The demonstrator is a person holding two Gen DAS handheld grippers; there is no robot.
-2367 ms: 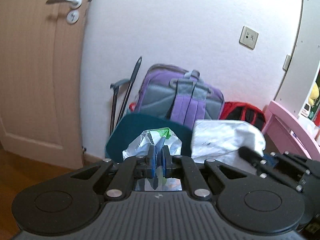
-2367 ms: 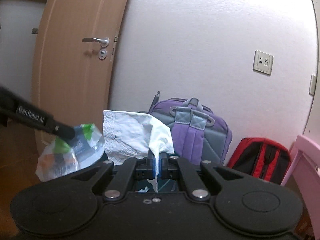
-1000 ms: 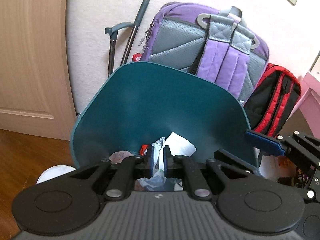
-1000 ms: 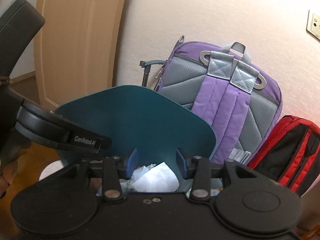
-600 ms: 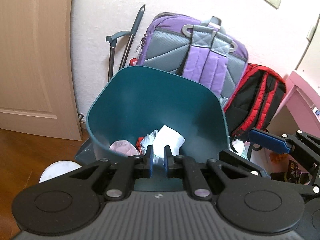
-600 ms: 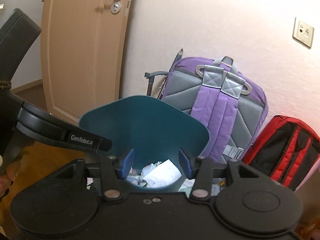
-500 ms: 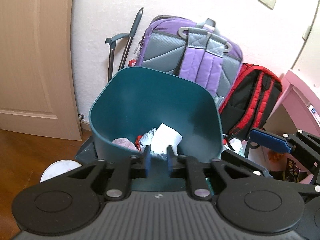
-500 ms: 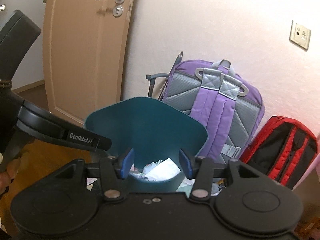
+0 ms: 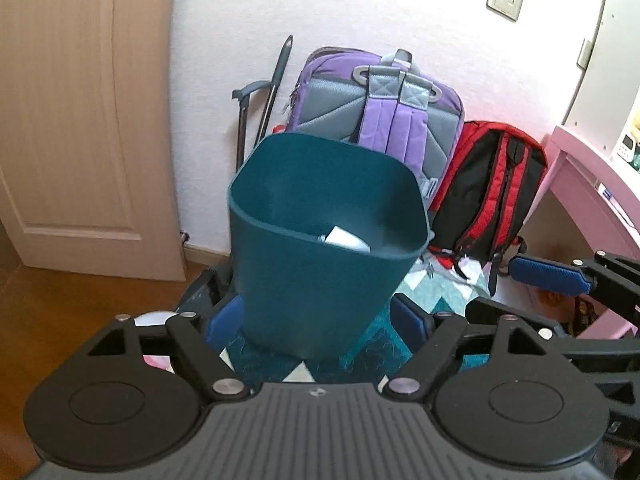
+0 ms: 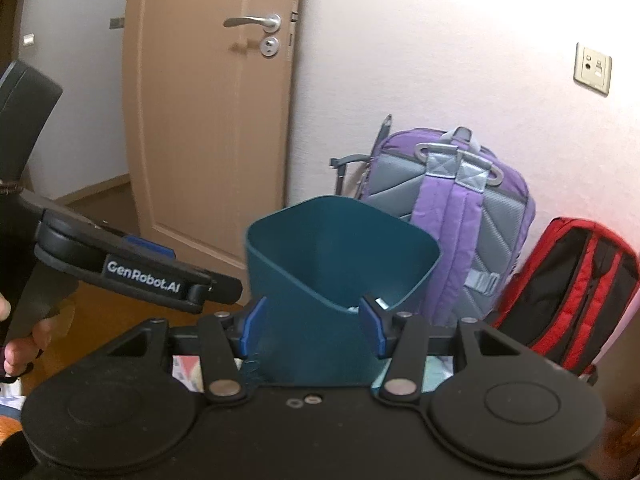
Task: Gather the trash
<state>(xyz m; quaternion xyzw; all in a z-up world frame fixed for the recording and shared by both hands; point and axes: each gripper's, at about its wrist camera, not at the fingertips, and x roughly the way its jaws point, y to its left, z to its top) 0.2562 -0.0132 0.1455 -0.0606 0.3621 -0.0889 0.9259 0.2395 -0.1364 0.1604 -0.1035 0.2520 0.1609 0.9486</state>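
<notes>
A teal trash bin (image 9: 320,280) stands on a patterned rug by the wall, and white paper (image 9: 346,238) shows just over its rim. My left gripper (image 9: 316,324) hovers in front of the bin with its jaws opening wide, and nothing is gripped between the blue pads (image 9: 222,326). In the right wrist view the bin (image 10: 340,264) sits just beyond my right gripper (image 10: 314,324), whose jaws are opening too and hold nothing. The left gripper (image 10: 140,268) reaches in from the left there, held by a person's hand (image 10: 24,340).
A purple backpack (image 9: 376,120) and a red-black backpack (image 9: 492,192) lean on the wall behind the bin. A grey folded stick (image 9: 264,96) stands beside them. A wooden door (image 10: 212,120) is at the left and pink furniture (image 9: 592,200) at the right.
The wrapper and tissue held earlier now lie in the bin. Both grippers have pulled back and up from it. The left jaws went from shut to wide open and the right widened slightly.
</notes>
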